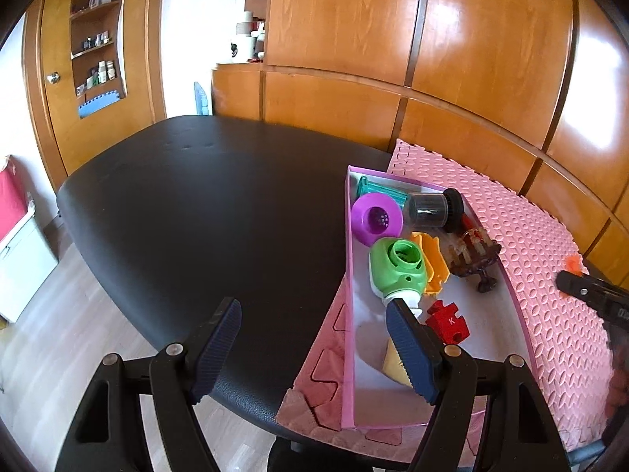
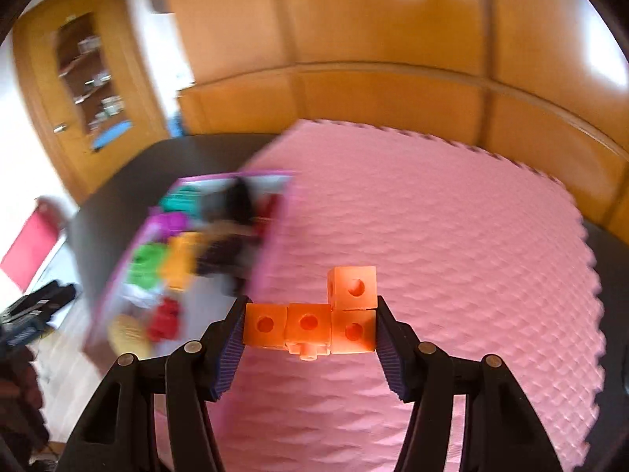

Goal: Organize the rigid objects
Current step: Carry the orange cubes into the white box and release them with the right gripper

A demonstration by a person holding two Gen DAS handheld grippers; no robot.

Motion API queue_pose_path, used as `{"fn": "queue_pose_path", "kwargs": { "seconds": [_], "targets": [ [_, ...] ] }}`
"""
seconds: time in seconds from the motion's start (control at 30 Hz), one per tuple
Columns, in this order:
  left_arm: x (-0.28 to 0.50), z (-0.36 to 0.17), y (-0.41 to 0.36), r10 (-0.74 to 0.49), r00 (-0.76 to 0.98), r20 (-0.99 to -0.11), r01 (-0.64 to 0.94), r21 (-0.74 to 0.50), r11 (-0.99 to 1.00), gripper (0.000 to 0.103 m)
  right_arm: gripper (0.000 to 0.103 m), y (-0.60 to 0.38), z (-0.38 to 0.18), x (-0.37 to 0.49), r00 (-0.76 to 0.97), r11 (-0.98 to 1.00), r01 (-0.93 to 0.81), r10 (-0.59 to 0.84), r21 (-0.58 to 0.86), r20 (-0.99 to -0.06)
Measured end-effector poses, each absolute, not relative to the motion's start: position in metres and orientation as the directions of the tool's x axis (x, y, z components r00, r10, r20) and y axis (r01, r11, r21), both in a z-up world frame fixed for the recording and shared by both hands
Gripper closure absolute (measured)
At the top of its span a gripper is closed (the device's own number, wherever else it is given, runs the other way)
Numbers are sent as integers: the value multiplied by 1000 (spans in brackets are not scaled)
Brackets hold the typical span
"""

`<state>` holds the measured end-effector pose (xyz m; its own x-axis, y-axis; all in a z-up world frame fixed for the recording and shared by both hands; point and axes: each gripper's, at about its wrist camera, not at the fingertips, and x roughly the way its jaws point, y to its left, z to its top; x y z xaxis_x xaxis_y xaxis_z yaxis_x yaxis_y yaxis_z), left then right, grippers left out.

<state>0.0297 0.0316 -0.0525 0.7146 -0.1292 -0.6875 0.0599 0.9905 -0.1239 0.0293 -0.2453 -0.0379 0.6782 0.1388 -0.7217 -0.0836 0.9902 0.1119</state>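
A pink-rimmed tray [image 1: 348,259] lies on the pink foam mat [image 1: 542,244] and holds several toys: a purple funnel [image 1: 375,218], a green round piece [image 1: 397,269], an orange piece [image 1: 434,263], a dark jar [image 1: 430,209], a brown claw clip [image 1: 473,253] and a red puzzle piece [image 1: 448,320]. My left gripper [image 1: 314,348] is open and empty, its right finger over the tray's near end. My right gripper [image 2: 310,338] is shut on an L-shaped block of orange cubes [image 2: 314,324], held above the mat to the right of the blurred tray [image 2: 271,251].
The mat lies on a black table [image 1: 196,216]. Wooden cabinets [image 1: 432,59] stand behind it. The right gripper's tip [image 1: 589,289] shows at the right edge of the left wrist view. The left gripper's body [image 2: 31,310] shows at the left of the right wrist view.
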Motion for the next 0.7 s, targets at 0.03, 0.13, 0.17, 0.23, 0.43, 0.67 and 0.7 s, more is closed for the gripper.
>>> {"fn": "queue_pose_path", "kwargs": {
  "seconds": [0.03,0.13,0.17,0.23,0.43,0.67,0.7],
  "targets": [
    [30,-53,32,-130,714,-688,60,-126,990,26,43,-235,-40,34,672,988,-106,157,115,-724],
    [30,-56,33,-136,707,-694,60,-132,989,26,43,-206,-51,50,643,984,-134,174,114,-746],
    [30,-57,33,-138,705,-695,62,-134,989,26,43,-199,-54,55,632,983,-135,184,127,-753],
    [30,-59,33,-141,701,-699,63,-136,989,26,43,-190,-62,62,612,979,-137,202,150,-765],
    [32,-66,34,-150,685,-713,64,-146,987,26,43,-177,-83,86,566,985,-68,167,157,-807],
    [32,-71,33,-152,675,-722,65,-146,987,26,43,-175,-102,99,544,992,-3,109,128,-832],
    [32,-71,32,-153,674,-723,66,-147,987,26,42,-175,-102,98,546,992,-10,108,123,-831]
  ]
}}
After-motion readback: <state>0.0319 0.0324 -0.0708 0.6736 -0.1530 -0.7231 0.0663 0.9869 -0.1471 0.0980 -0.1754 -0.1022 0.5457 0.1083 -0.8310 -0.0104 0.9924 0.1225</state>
